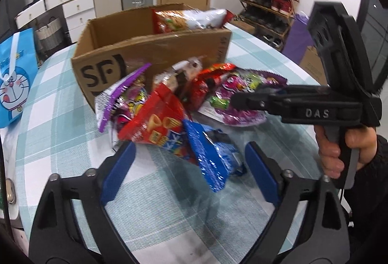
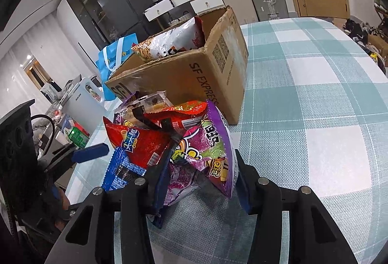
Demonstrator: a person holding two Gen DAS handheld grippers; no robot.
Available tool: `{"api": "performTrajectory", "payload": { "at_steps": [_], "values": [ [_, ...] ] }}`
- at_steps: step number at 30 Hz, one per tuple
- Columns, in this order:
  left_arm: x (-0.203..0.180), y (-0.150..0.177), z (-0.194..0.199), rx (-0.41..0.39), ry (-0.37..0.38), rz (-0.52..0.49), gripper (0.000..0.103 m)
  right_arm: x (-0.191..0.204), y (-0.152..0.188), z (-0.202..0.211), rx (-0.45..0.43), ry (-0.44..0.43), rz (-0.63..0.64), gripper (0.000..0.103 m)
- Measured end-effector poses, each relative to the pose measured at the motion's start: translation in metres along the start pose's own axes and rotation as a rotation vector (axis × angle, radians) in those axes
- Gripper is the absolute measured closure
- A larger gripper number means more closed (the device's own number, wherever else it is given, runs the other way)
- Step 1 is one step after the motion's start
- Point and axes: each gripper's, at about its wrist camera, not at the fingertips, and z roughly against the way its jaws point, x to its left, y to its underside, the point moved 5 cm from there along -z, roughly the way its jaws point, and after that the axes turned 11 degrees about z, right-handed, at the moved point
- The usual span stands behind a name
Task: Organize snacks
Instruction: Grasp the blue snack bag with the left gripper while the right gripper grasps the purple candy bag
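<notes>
purple bag (image 2: 206, 157) pinched in right tool (image 2: 201, 181), open checked tablecloth (image 2: 315, 118) beside it.

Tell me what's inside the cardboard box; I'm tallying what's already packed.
A silver-and-red snack bag sticks up from the cardboard box, leaning at one end. The box walls hide the floor, so anything lying lower is unseen.

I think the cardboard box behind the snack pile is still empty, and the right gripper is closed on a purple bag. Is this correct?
Not quite. The cardboard box is not empty: a snack bag already sits inside it, as the left wrist view shows. The rest is right: the right gripper is closed on the purple bag.
</notes>
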Motion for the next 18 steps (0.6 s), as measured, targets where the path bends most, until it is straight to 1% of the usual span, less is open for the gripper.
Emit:
{"api": "performTrajectory", "payload": {
  "at_steps": [1, 3, 5, 6, 10, 14, 16, 18],
  "values": [
    [-0.002, 0.002, -0.001, 0.010, 0.007, -0.004, 0.023, 0.000, 0.000, 0.000, 0.000, 0.000, 0.000, 0.055],
    [-0.007, 0.006, -0.004, 0.039, 0.024, -0.011, 0.038, 0.000, 0.000, 0.000, -0.001, 0.000, 0.001, 0.055],
    [-0.011, 0.010, -0.006, 0.068, 0.038, -0.021, 0.046, 0.000, 0.000, 0.000, -0.001, 0.000, 0.000, 0.055],
    [-0.015, 0.012, -0.007, 0.075, 0.043, -0.026, 0.049, 0.000, 0.000, 0.000, -0.001, 0.000, 0.000, 0.055],
    [-0.019, 0.015, -0.010, 0.080, 0.059, -0.020, 0.049, 0.000, 0.000, 0.000, -0.001, -0.001, 0.001, 0.055],
    [-0.019, 0.015, -0.015, 0.076, 0.089, 0.043, 0.049, 0.000, 0.001, -0.001, 0.000, -0.001, 0.003, 0.055],
    [-0.017, 0.015, -0.018, 0.083, 0.104, 0.070, 0.053, 0.001, 0.001, 0.000, -0.001, 0.000, 0.005, 0.055],
    [-0.018, 0.016, -0.021, 0.089, 0.107, 0.068, 0.067, 0.001, 0.001, 0.000, -0.001, 0.000, 0.005, 0.055]
  ]
}}
